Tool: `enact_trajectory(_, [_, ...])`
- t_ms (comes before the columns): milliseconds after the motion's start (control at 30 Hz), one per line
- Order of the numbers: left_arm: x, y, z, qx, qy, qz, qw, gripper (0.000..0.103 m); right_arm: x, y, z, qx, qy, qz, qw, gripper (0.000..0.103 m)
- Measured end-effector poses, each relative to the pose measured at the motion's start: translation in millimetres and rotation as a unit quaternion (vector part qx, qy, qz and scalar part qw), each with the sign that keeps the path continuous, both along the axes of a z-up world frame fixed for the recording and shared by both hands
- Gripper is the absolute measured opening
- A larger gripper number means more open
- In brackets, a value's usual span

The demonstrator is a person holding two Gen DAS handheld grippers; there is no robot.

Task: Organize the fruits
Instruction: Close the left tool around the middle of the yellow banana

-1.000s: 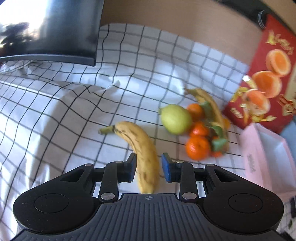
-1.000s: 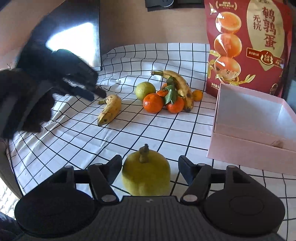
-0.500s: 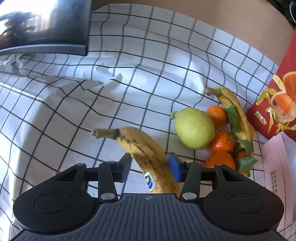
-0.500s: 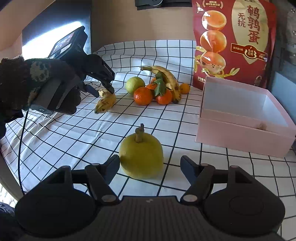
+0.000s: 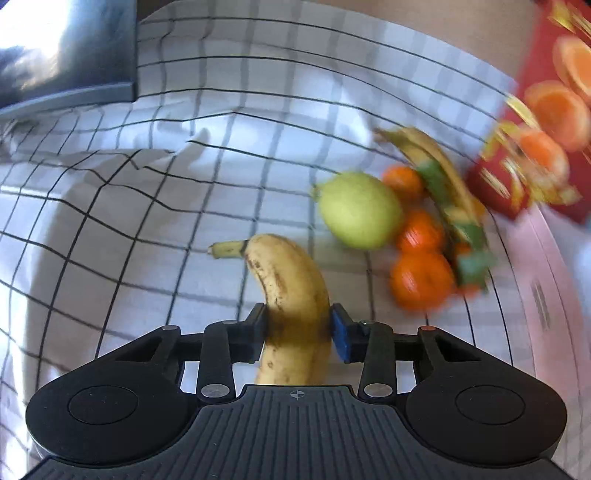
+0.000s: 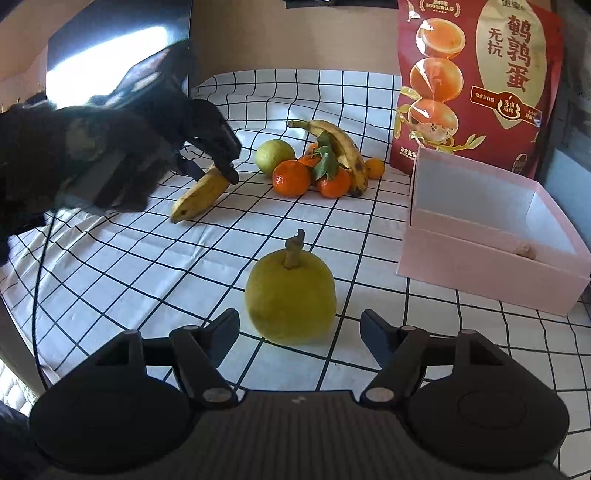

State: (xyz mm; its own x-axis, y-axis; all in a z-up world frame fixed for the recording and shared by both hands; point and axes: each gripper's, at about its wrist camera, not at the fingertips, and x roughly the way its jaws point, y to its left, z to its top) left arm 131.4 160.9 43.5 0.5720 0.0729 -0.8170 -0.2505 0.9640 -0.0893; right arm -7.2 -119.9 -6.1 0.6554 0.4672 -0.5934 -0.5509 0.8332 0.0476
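Fingers of the left gripper (image 5: pixel 298 334), angled steeply down, have just closed onto the spotted banana (image 5: pixel 291 295).

Looked like a home, probably a dining or kitchen table. White cloth with a black grid (image 6: pixel 303 206) covered the tabletop, rumpled toward its left edge. Red printed food pouch with Chinese lettering (image 6: pixel 476 85) stood at the far right corner against a plain tan wall (image 6: pixel 240 33); a dark glossy screen (image 5: pixel 66 48) sat far left.
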Motion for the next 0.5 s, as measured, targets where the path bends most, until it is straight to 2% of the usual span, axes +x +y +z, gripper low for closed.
enact_trajectory(167, [-50, -34, 1, 0.001, 0.015, -0.065, 0.9978, 0.042, 5, 5, 0, -0.011, -0.014, 0.002, 1.0, 0.073])
enact_trajectory(300, [-86, -46, 3, -0.012, 0.026, -0.092, 0.9953, 0.042, 10, 8, 1, -0.014, -0.016, 0.014, 1.0, 0.073])
enact_trajectory(400, [-93, -49, 2, -0.01, 0.028, -0.098, 0.9947, 0.042, 15, 9, -1, -0.009, -0.006, 0.022, 1.0, 0.073])
enact_trajectory(500, [-88, -47, -2, -0.025, 0.039, -0.091, 0.9948, 0.043, 20, 12, -3, -0.012, -0.002, 0.019, 1.0, 0.073])
